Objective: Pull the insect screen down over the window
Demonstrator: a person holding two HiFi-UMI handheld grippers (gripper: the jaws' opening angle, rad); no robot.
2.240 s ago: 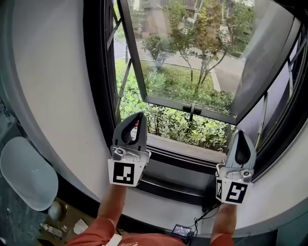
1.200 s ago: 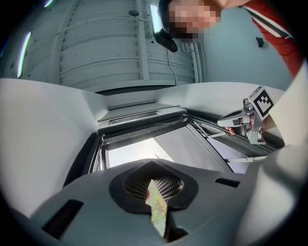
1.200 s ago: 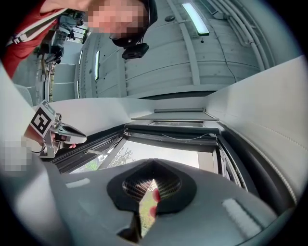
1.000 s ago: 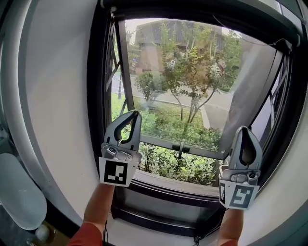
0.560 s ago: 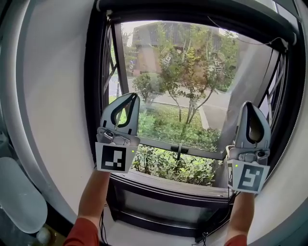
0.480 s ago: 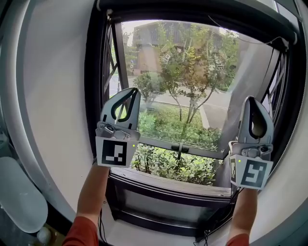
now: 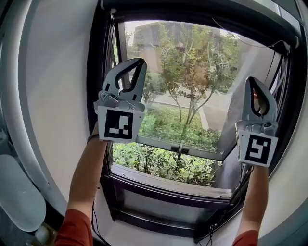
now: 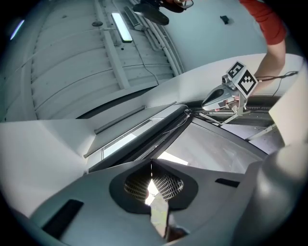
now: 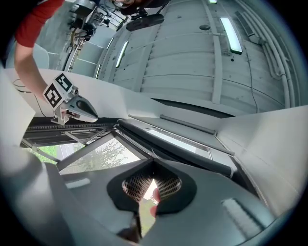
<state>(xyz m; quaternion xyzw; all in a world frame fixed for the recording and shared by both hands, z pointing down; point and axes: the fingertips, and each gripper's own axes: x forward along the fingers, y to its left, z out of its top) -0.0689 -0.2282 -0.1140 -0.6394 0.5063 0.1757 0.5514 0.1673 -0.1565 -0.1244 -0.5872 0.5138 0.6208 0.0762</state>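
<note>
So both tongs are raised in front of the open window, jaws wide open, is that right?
Not quite: the jaws are shut, not open. The left tongs and right tongs show tips together in their own gripper views, nothing between. Both are raised before the open window.

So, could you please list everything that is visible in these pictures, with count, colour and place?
frame: one, black, set in the wall
sash: one, dark-edged glass, swung open outward
top bar: one, black, across the frame's top
cord: one, thin, upper right under the bar
wall: white, around the frame
trees: several, green, outside
shrubs: green, outside below the sash
oval thing: one, white, lower left; cannot tell what it is
cables: dark, below the frame
left gripper: one, grey, shut, before the frame's left side
right gripper: one, grey, shut, before the frame's right side
left arm: bare, red sleeve
right arm: bare, red sleeve
</note>
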